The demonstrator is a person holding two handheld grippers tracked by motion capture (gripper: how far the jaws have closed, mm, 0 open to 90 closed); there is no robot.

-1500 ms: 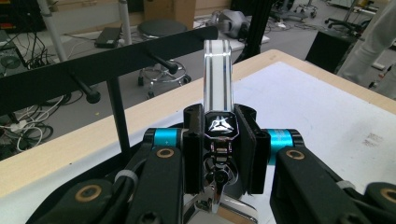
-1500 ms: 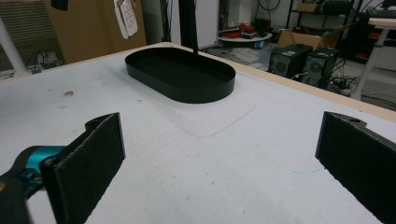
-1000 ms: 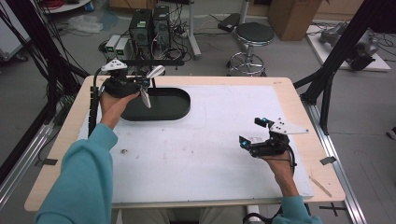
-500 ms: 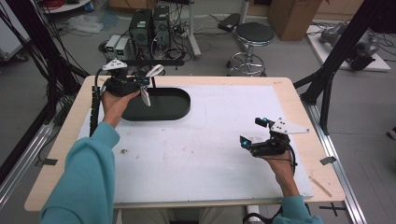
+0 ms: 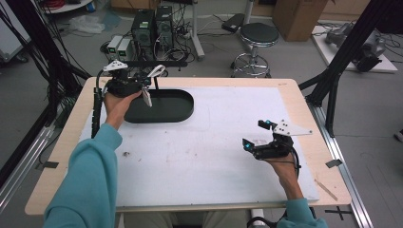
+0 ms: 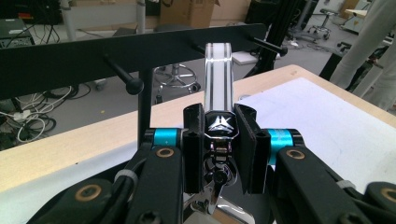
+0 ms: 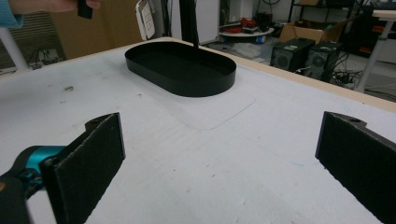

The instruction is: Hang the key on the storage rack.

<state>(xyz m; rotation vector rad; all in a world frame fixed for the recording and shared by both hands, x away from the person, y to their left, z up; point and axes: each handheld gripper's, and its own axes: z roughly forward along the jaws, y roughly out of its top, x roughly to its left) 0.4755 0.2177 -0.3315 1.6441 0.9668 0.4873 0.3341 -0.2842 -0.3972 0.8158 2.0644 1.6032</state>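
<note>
A white strap [image 6: 218, 77] with two black stripes, a black tray [image 5: 161, 105], teal sleeves [image 5: 90, 185].

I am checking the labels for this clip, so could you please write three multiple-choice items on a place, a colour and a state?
1. Where is the tray?
A. far left of the table
B. near right corner
C. on the floor

2. What colour is the strap in the left gripper?
A. red
B. white with dark stripes
C. green

3. How are the right gripper's jaws?
A. shut on the tray
B. shut on the strap
C. open, empty

A: tray sits by the left hand. B: stripes show in the left gripper view. C: pads stand wide apart.
</note>
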